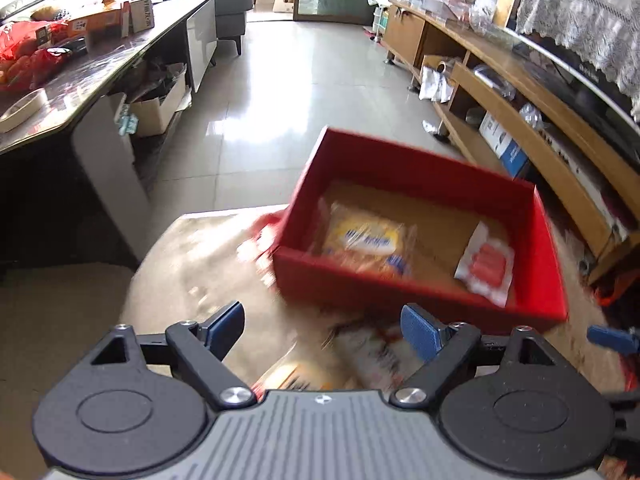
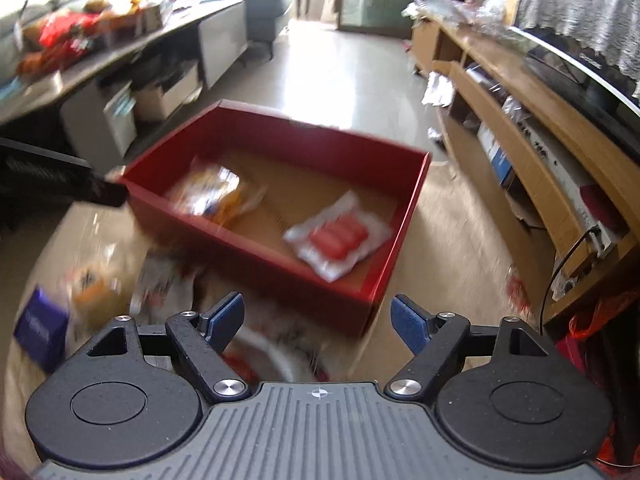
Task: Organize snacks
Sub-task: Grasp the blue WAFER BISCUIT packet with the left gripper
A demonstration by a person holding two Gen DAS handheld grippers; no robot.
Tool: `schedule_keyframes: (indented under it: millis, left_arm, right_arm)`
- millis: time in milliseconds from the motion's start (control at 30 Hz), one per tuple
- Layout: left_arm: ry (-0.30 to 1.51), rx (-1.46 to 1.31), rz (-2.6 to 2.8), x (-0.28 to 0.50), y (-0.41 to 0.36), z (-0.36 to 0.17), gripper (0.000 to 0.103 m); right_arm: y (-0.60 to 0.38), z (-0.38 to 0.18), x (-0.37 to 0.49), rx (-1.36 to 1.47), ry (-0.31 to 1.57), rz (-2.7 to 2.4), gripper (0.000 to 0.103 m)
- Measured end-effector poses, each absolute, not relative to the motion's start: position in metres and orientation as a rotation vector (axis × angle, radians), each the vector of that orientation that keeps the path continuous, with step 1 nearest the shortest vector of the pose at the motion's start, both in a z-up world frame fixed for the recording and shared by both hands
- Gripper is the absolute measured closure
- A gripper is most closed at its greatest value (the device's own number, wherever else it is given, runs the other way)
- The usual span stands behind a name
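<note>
A red box (image 1: 400, 280) (image 2: 256, 240) stands on a round beige table (image 1: 192, 264) (image 2: 436, 240). Inside it lie a yellow-and-blue clear snack bag (image 1: 364, 240) (image 2: 212, 194) and a white pack of red sausages (image 1: 486, 262) (image 2: 338, 238). My left gripper (image 1: 324, 328) hangs open in front of the box, over loose packets (image 1: 368, 354), with nothing between its blue pads. My right gripper (image 2: 320, 320) is open too, empty, above more loose packets (image 2: 168, 284) near the box's front wall. A purple packet (image 2: 40, 328) and an orange one (image 2: 94, 292) lie at the left.
A dark counter (image 1: 100, 64) piled with snacks and cartons runs along the left. A wooden TV cabinet (image 1: 520, 92) (image 2: 520, 120) lines the right wall. Tiled floor (image 1: 280, 92) stretches beyond the table. The other gripper's dark body (image 2: 60, 184) shows at the left of the right wrist view.
</note>
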State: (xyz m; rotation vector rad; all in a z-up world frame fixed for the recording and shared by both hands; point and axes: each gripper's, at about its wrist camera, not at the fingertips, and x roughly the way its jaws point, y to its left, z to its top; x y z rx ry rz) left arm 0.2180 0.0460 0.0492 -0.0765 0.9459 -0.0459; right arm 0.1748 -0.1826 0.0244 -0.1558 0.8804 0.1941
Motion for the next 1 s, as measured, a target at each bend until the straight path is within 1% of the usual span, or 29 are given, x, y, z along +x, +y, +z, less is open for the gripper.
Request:
schedule_keyframes:
  millis: [200,333,467,733,900,1000]
  left_arm:
    - [1.018,-0.062,0.013,0.18,0.077,0.03,0.02]
    - [1.056,0.007,0.013,0.17,0.09,0.014,0.02]
    - [1.066,0.086,-0.045,0.173,0.1,-0.001,0.02]
    - [1.144,0.177,-0.284,0.195,0.106,-0.029,0.02]
    - [1.187,0.146,-0.349,0.192,0.119,-0.04,0.02]
    - [1.226,0.108,-0.347,0.182,0.125,-0.046,0.017]
  right_arm:
    - [-0.174,0.014,0.169,-0.18,0.924,0.241,0.017]
    - [-0.169,0.013,0.165,-0.169,0.948,0.264,0.017]
    - [-0.16,0.012,0.16,-0.192,0.949,0.289,0.016]
    - [-0.141,0.007,0.157,-0.182,0.986,0.332,0.016]
    - [-0.128,0.002,0.153,-0.183,1.016,0.357,0.016]
    - [-0.122,0.003,0.147,-0.178,1.022,0.379,0.016]
